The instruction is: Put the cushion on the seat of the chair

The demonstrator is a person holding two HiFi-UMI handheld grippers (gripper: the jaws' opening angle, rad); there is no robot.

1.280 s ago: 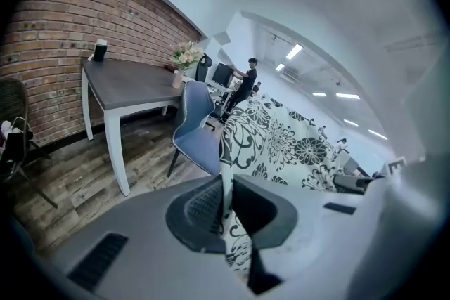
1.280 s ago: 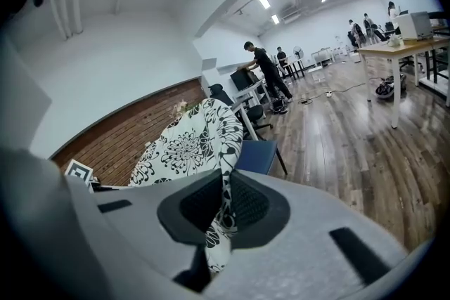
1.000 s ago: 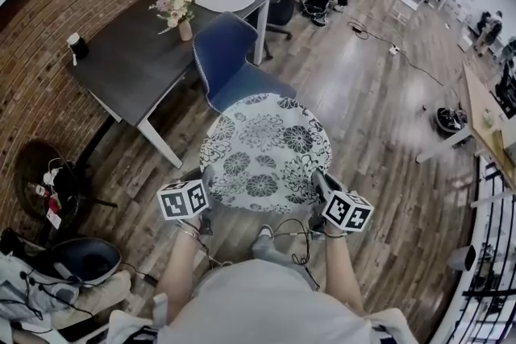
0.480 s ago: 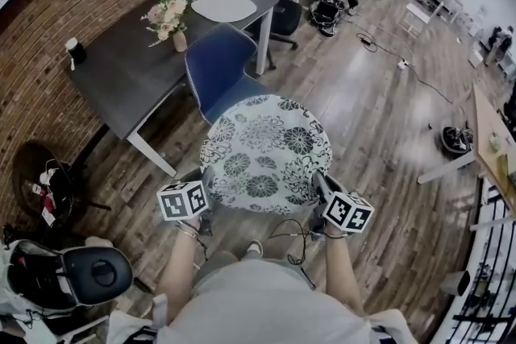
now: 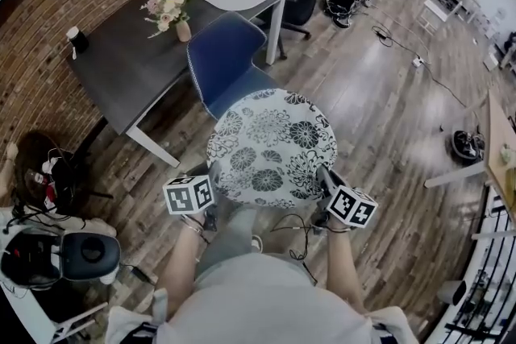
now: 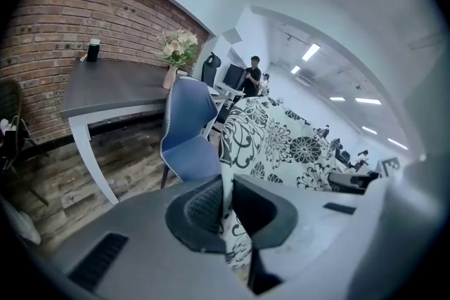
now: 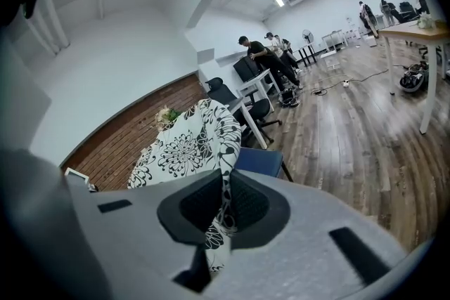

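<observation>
Holding cushion (image 5: 272,147) near chair (image 5: 228,54), both jaws clamped

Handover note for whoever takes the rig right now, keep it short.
Left gripper: shut on the cushion's near-left edge.
Right gripper: shut on its near-right edge.
Cushion: held up flat between both, in front of the blue chair, not resting on the seat.
Done: cushion picked up and at the chair.
Left: move it over the seat, lower it, open both.

Round white cushion (image 5: 272,147) (black floral print) is held flat mid-frame, overlapping the blue chair's (image 5: 228,59) seat just above it.
</observation>
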